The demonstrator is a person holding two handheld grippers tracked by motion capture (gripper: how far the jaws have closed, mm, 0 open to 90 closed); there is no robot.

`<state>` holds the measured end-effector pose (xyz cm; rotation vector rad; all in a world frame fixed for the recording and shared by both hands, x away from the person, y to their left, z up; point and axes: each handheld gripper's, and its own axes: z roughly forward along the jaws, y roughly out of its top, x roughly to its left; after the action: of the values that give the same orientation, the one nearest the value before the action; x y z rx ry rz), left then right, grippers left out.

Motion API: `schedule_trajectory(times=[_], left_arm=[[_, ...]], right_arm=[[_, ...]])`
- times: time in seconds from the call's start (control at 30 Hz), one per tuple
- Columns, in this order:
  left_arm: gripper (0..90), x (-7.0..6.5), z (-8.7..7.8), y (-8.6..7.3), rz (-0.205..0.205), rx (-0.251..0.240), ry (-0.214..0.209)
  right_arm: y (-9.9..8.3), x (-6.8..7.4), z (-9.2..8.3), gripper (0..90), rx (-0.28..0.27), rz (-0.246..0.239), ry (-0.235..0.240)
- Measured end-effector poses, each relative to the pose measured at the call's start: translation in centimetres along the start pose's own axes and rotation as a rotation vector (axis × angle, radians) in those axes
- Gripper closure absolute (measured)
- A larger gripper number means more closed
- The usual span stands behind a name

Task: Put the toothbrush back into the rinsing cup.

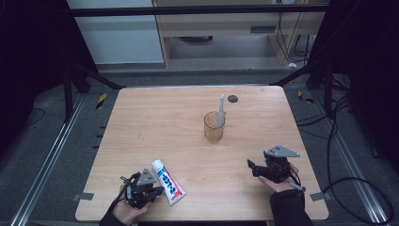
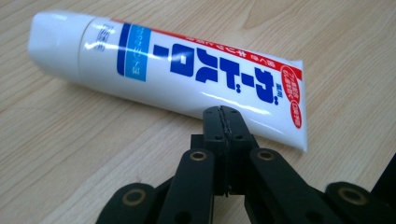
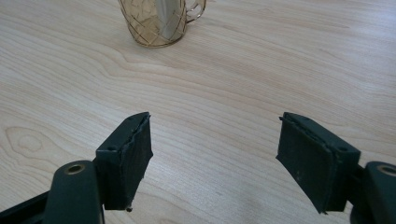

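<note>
Soft plastic toothpaste tube (image 2: pixel 177 77) near table's (image 1: pixel 141 122) front edge, light and squashy; grab mid-body; left gripper (image 2: pixel 223 122) closed, empty.

Toothbrush (image 1: pixel 221 109) in cup (image 1: pixel 213 128), mid-table (image 1: pixel 141 117)

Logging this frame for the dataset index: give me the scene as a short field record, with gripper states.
surface: wooden table
toothpaste tube: lying flat, near edge, beside left hand-held gripper
glass cup: upright, mid-table, amber
toothbrush: standing in the cup
left hand-held gripper: jaws shut, empty, tips close to the tube
right hand-held gripper: jaws open, empty, facing the cup
</note>
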<state>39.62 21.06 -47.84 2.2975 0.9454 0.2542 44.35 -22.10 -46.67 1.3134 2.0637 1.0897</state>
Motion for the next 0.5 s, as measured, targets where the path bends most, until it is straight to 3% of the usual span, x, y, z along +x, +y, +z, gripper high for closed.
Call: schedule_trajectory(times=[0.17,0.5], left_arm=[[89.7,-0.3,0.8,0.9,0.004,-0.009,-0.003],[89.7,-0.7,2.4,2.5,0.027,-0.034,0.032]], right_arm=[[-0.1,0.0,0.2,25.6,0.007,-0.003,-0.001],[-0.3,-0.4,0.4,25.0,0.013,0.008,-0.01]])
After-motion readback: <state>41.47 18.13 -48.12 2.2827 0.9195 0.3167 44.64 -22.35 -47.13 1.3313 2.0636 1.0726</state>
